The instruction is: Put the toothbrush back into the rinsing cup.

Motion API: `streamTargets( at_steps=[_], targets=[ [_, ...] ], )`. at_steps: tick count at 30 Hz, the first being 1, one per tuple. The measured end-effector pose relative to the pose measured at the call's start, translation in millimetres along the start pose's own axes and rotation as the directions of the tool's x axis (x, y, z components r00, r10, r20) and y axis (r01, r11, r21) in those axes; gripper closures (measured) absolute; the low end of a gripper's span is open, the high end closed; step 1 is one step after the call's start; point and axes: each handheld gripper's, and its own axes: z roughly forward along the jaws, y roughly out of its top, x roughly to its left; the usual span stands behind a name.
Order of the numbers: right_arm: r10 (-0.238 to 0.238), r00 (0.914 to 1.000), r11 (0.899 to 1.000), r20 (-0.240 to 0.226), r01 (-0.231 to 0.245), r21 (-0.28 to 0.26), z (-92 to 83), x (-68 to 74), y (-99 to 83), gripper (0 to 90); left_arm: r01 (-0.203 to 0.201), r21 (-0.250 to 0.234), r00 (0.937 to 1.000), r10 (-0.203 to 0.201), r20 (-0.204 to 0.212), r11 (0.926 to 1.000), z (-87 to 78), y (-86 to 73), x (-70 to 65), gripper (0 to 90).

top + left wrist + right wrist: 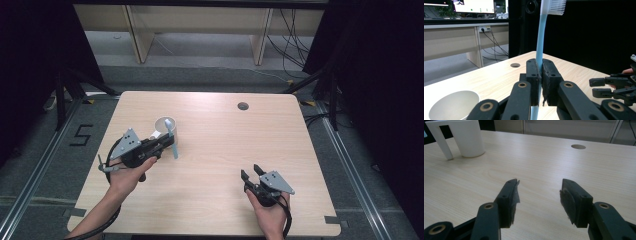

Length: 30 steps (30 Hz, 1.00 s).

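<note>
A light-blue toothbrush (540, 37) with white bristles stands upright between the jaws of my left gripper (540, 75), which is shut on its handle. From above, the left gripper (167, 142) sits at the table's left, and the toothbrush (174, 148) has its head over the rim of a white cup (161, 125). That cup (454, 107) lies just below and left of the jaws. My right gripper (251, 173) rests near the front right of the table, open with nothing between its jaws (539, 192). The white cup (469, 137) with its handle stands far off to its left.
The light wooden table (215, 150) has a round cable hole (243, 106) at the back right. Dark curtains and metal stands flank the table. Desks and cables stand behind it. The right gripper (599, 86) shows at the right of the left gripper view.
</note>
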Motion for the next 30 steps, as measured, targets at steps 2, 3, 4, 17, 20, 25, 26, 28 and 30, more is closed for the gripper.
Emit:
streamTargets(
  at_steps=[2,3,4,17,20,25,26,28,30],
  targets=[
    [-0.002,1.0000,1.000,-0.003,0.002,-0.003,0.2,-0.2,0.0,48.5,0.001,-0.002,1.0000,-0.001,-0.005,1.0000,-1.7,0.2,1.7,83.8],
    [-0.006,1.0000,1.000,0.001,0.006,-0.005,0.0,-0.6,0.0,48.5,0.004,-0.002,1.0000,-0.004,-0.008,1.0000,-2.9,0.4,2.5,83.8],
    [-0.006,1.0000,1.000,0.001,0.006,-0.005,0.0,-0.6,0.0,48.5,0.003,-0.001,0.9999,-0.003,-0.010,1.0000,-3.6,0.6,3.2,83.8],
    [-0.008,1.0000,1.000,-0.003,0.008,-0.013,1.7,-1.3,-1.1,48.6,-0.011,-0.005,0.9990,0.011,-0.042,0.9999,-14.6,4.9,13.9,83.8],
    [0.002,0.9999,1.000,0.015,-0.002,-0.001,0.4,-1.3,-1.6,48.6,-0.010,-0.006,0.9990,0.010,-0.044,0.9999,-15.7,4.9,15.4,83.8],
    [0.023,0.9997,1.000,0.003,-0.023,0.000,1.2,-0.5,-2.2,48.7,-0.006,-0.012,0.9987,0.006,-0.051,0.9999,-17.2,5.7,18.2,83.8],
    [0.025,0.9997,1.000,0.003,-0.025,0.000,1.3,-0.5,-2.1,48.7,-0.004,-0.015,0.9987,0.003,-0.051,0.9999,-17.4,5.9,18.5,83.8],
    [0.018,0.9998,1.000,0.004,-0.018,-0.006,1.8,-0.8,-2.0,48.7,-0.002,-0.016,0.9985,0.002,-0.056,0.9999,-18.2,6.6,19.8,83.8],
    [-0.005,0.9999,1.000,0.013,0.005,-0.004,1.3,-2.5,-1.3,48.7,-0.001,-0.018,0.9981,0.000,-0.062,0.9998,-18.5,7.4,21.3,83.8]
  ],
)
